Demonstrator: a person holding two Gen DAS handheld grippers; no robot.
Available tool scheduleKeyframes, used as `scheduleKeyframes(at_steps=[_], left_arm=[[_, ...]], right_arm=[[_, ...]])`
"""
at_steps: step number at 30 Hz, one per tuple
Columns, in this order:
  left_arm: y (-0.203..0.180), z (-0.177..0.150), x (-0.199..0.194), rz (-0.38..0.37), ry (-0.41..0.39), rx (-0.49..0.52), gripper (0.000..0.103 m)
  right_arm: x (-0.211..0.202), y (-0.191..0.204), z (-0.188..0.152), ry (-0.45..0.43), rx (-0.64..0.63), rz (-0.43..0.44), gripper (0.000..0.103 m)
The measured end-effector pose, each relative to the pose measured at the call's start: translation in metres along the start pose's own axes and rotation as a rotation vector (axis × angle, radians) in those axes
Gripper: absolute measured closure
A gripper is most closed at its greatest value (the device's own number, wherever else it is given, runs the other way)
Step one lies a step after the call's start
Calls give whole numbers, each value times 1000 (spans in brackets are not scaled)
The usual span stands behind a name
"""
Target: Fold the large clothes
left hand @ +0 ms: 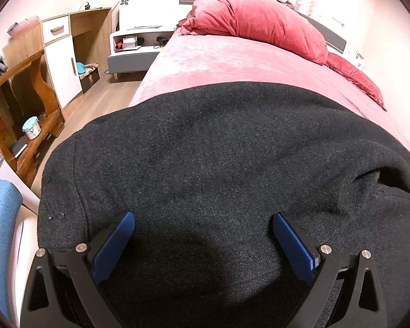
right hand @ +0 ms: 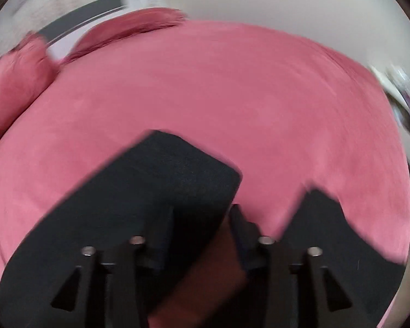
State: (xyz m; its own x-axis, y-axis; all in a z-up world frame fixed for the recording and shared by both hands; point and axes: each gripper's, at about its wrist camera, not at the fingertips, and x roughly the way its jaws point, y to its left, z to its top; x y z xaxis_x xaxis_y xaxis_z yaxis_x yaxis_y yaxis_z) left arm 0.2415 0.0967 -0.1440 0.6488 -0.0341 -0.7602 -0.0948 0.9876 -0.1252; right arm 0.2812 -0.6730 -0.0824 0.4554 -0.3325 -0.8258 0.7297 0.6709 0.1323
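Observation:
A large dark grey wool garment (left hand: 218,150) lies spread over the near end of a pink-covered bed (left hand: 232,60). My left gripper (left hand: 203,218) hovers just over the cloth, open, its blue pads (left hand: 114,243) wide apart with nothing pinched. The right wrist view is blurred. There a flat dark sleeve-like flap (right hand: 150,191) lies across the pink cover (right hand: 232,95), its end reaching in between my right gripper's (right hand: 203,213) fingers. That gripper is open: a gap shows beside its right finger. Another dark part of the garment (right hand: 328,232) lies to the right.
A bunched red duvet (left hand: 259,19) fills the bed's head. Left of the bed are a wood floor (left hand: 104,95), a wooden shelf unit (left hand: 27,95), a white cabinet (left hand: 60,63) and a white nightstand (left hand: 136,43). A blue seat (left hand: 0,232) sits at near left.

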Motion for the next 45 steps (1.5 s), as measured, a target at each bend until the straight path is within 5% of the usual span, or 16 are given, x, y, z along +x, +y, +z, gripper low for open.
scheduleKeyframes(at_steps=[4, 6, 12, 17, 22, 25, 27, 30, 31, 32, 35, 37, 38, 41, 42, 45], left_arm=[[-1, 1, 0, -2, 7, 1, 0], [-1, 4, -2, 2, 21, 6, 0], [34, 30, -34, -121, -16, -72, 10], [108, 79, -44, 6, -120, -179, 6], [161, 97, 17, 94, 74, -251, 5], [176, 86, 51, 7, 205, -310, 5], [188, 79, 57, -65, 193, -417, 5], [197, 71, 72, -221, 235, -558, 4], [196, 69, 79, -249, 278, -586, 12], [194, 68, 81, -279, 287, -601, 34], [173, 83, 63, -236, 214, -457, 52], [157, 94, 53, -175, 190, -344, 59], [151, 100, 45, -162, 167, -311, 63], [157, 121, 14, -222, 30, -364, 73], [161, 129, 3, -238, -30, -395, 84], [178, 145, -3, -171, -92, -427, 102]], right_arm=[[-35, -39, -30, -121, 226, -49, 54], [-53, -28, -42, -145, 221, 43, 53], [-89, 82, -103, -116, -180, 348, 53], [-97, 150, -169, -85, -425, 475, 53], [-111, 182, -218, -105, -533, 424, 53], [-123, 193, -225, -108, -563, 426, 53], [-136, 202, -234, -74, -529, 459, 53], [-147, 190, -246, 82, -396, 579, 52], [-141, 187, -245, 155, -346, 620, 52], [-136, 185, -248, 216, -306, 652, 52], [-115, 185, -240, 334, -195, 717, 52], [-117, 194, -229, 279, -211, 742, 69], [-120, 201, -225, 241, -248, 723, 87], [-138, 210, -203, 142, -265, 753, 93], [-146, 211, -195, 107, -262, 772, 93], [-161, 212, -185, 7, -243, 806, 93]])
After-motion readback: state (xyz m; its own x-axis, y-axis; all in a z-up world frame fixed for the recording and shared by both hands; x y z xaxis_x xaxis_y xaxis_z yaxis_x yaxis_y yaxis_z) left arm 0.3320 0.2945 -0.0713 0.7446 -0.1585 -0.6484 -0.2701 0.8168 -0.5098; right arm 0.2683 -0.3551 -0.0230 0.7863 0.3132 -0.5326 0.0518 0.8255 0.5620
